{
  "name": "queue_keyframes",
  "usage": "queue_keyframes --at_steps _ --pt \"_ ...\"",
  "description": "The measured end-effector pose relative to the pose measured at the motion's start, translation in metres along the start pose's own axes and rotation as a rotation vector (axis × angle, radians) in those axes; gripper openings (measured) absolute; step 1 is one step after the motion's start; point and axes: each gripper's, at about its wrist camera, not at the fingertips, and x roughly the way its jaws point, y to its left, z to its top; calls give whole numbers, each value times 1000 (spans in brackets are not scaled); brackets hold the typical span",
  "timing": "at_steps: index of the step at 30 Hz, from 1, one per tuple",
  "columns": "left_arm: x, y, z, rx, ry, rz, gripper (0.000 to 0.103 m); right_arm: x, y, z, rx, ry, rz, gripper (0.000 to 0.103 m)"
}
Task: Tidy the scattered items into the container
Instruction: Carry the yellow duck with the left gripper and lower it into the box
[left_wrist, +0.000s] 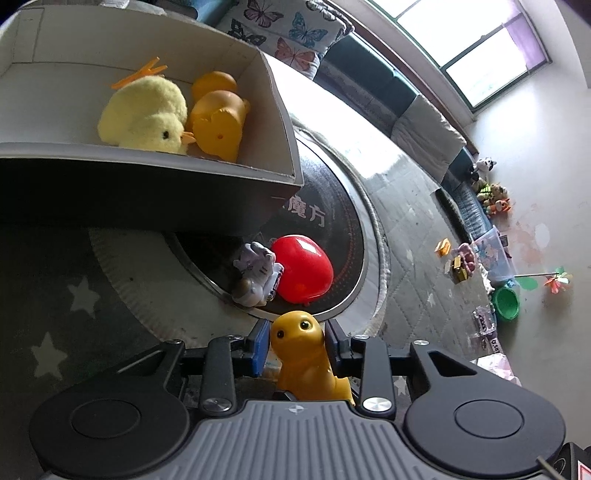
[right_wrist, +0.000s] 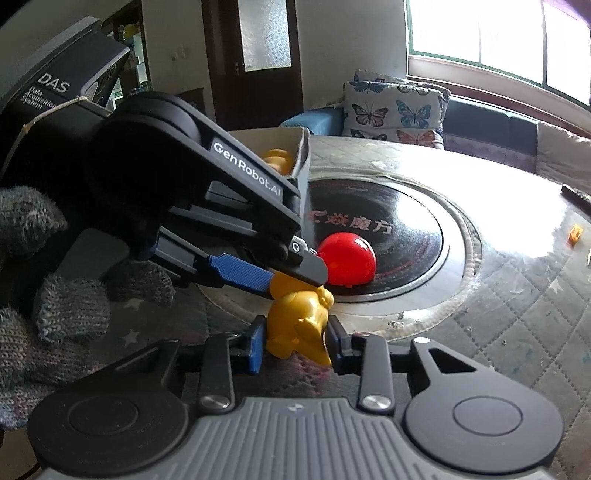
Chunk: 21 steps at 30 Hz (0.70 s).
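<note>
A yellow plastic animal toy (left_wrist: 303, 354) sits between the blue pads of my left gripper (left_wrist: 295, 345), which is shut on its head. In the right wrist view my right gripper (right_wrist: 295, 341) closes on the same toy's body (right_wrist: 299, 325), with the left gripper (right_wrist: 295, 273) above it. A cardboard box (left_wrist: 266, 162) up left holds a yellow plush chick (left_wrist: 147, 114) and an orange duck (left_wrist: 218, 125). A red ball (left_wrist: 304, 267) and a small white figure (left_wrist: 256, 273) lie on the black round plate (left_wrist: 332, 206).
The table carries a quilted star-print cover (right_wrist: 498, 332). A sofa with a butterfly cushion (right_wrist: 391, 110) stands behind. Toys and a green bowl (left_wrist: 506, 302) lie on the floor to the right. A small orange piece (right_wrist: 574, 234) sits on the table's right side.
</note>
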Motion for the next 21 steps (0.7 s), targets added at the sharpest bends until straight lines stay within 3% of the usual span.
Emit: queue_keyframes --at_steps 14,21 --pt "-47 18 13 -54 -117 -12 35 -7 33 26 -94 -58 51 33" --pt "-67 16 43 -38 -193 -7 35 1 48 60 -142 -109 69 33"
